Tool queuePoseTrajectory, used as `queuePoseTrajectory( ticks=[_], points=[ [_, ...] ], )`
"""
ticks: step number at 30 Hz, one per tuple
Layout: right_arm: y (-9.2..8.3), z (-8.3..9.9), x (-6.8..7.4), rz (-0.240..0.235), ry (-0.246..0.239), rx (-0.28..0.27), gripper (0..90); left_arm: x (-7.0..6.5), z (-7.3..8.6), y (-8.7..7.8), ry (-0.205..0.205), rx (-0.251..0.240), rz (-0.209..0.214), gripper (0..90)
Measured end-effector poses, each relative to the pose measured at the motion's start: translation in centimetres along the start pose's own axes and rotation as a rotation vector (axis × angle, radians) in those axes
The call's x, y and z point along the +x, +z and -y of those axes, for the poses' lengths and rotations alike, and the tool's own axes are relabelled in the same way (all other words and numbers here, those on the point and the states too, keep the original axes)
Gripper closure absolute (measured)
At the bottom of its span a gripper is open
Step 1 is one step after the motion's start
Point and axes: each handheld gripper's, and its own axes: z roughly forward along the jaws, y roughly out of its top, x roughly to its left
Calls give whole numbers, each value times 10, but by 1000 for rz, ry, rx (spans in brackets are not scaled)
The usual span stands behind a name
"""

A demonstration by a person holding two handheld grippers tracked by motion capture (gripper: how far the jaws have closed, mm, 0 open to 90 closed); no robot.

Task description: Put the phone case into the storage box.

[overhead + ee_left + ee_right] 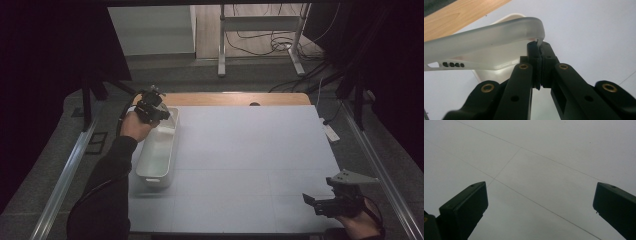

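Left gripper [539, 45] has its fingers clamped on the corner edge of a translucent phone case [486, 40], holding it tilted just above the far end of the white tray [159, 150]. Pickup looks done; lowering into the tray and release are likely left. Right gripper [320, 202] sits fingers wide apart, empty, well apart from the tray over the bench [250, 150].

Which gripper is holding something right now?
The left gripper, shut on the rim of a translucent phone case above the white tray; the right gripper is open.
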Motion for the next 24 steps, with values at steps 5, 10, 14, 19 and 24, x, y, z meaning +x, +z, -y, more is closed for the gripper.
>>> queuePoseTrajectory(
  ticks=[5,10,14,19,24],
  points=[
    [0,0,0,-1,0,2,0,2,0,9,-12,14,-3,884],
    [0,0,0,-2,1,3,0,3,-1,17,-23,28,-10,884],
    [1,0,0,-2,0,5,0,4,-2,20,-32,32,-10,884],
    [1,0,0,-3,3,5,2,5,-3,27,-37,43,-19,883],
    [1,0,0,-4,1,9,3,6,-4,33,-37,51,-25,883]
  ],
)
